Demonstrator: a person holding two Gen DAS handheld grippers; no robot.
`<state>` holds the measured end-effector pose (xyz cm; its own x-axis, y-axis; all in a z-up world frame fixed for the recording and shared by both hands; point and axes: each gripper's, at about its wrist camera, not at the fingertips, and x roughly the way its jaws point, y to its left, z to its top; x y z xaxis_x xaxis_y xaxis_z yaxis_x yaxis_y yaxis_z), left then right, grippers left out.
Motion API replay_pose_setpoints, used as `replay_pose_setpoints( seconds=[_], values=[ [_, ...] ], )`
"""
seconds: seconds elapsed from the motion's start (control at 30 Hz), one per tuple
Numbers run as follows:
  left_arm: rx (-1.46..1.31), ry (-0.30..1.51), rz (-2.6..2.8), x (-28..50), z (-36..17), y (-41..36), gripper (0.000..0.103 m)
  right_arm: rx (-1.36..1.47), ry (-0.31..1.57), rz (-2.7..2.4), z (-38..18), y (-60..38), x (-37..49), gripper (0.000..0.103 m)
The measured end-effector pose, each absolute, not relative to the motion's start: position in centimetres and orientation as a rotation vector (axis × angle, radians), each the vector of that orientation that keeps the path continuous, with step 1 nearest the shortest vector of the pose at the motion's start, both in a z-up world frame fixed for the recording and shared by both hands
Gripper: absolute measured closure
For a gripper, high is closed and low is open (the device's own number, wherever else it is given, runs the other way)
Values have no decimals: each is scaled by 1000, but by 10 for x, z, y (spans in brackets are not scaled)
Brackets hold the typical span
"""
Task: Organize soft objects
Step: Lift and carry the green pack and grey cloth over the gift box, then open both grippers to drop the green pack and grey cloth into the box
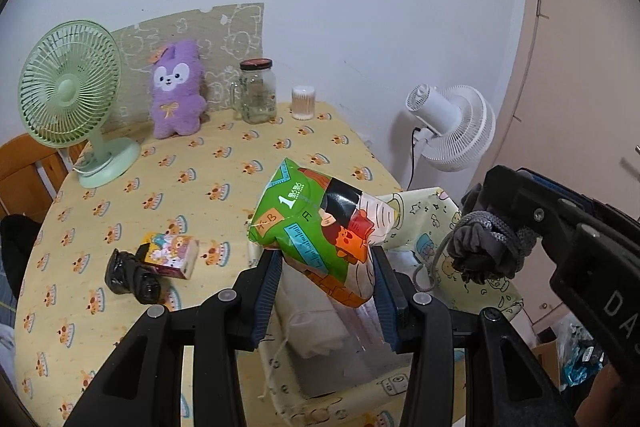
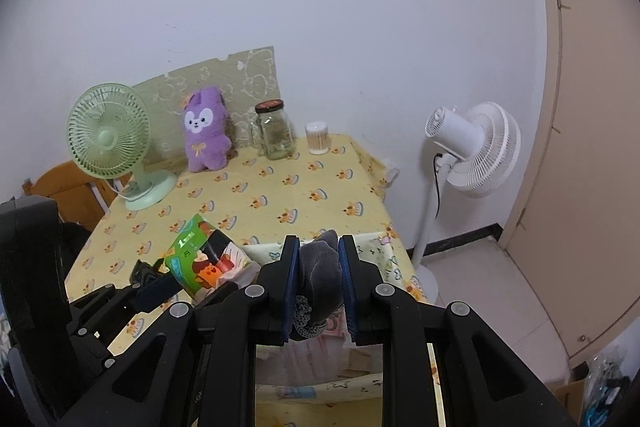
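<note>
Both grippers loaded up over the fabric bin

The left gripper [image 1: 326,267] is clamped on a green printed tissue pack [image 1: 316,223], held tilted in the air right above the cartoon-print storage bin [image 1: 476,283] at the near edge of the table [image 1: 248,155]. The right gripper [image 2: 319,281] has its jaws squeezed on a balled-up gray sock [image 2: 320,267], also over the bin. Further back on the table: a purple plush bunny [image 1: 176,91] leaning by the wall, a small tissue packet [image 1: 172,253] and a black wad [image 1: 130,277].
</note>
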<state>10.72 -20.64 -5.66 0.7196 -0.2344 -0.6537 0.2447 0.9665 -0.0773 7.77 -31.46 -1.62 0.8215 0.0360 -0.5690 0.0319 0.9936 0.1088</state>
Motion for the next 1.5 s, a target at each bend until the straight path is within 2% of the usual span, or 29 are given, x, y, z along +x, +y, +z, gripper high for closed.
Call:
replay_pose_setpoints(
  seconds=[0.77,0.93,1.0,1.03,1.07,1.1,1.13,1.2,1.27,1.5],
  values=[
    [31,772,-265,119,-71,-218,57,134,648,19,-34,-323,93,80],
    [30,794,-279,121,-74,-220,54,140,655,28,-36,-323,95,80],
    [43,805,-286,121,-75,-221,49,145,659,37,-37,-322,96,80],
    [46,805,-291,120,-75,-222,49,144,662,41,-37,-322,97,78],
    [52,804,-294,119,-75,-223,44,147,665,50,-38,-321,98,77],
    [60,808,-298,118,-75,-223,33,153,667,59,-38,-321,98,74],
    [67,809,-297,118,-75,-224,28,161,670,69,-39,-320,99,70],
    [48,781,-291,114,-73,-220,13,159,683,77,-40,-319,101,32],
    [43,757,-272,112,-71,-217,8,139,668,64,-40,-318,100,17],
    [33,754,-249,113,-69,-207,6,152,635,57,-32,-320,95,15]
  ],
)
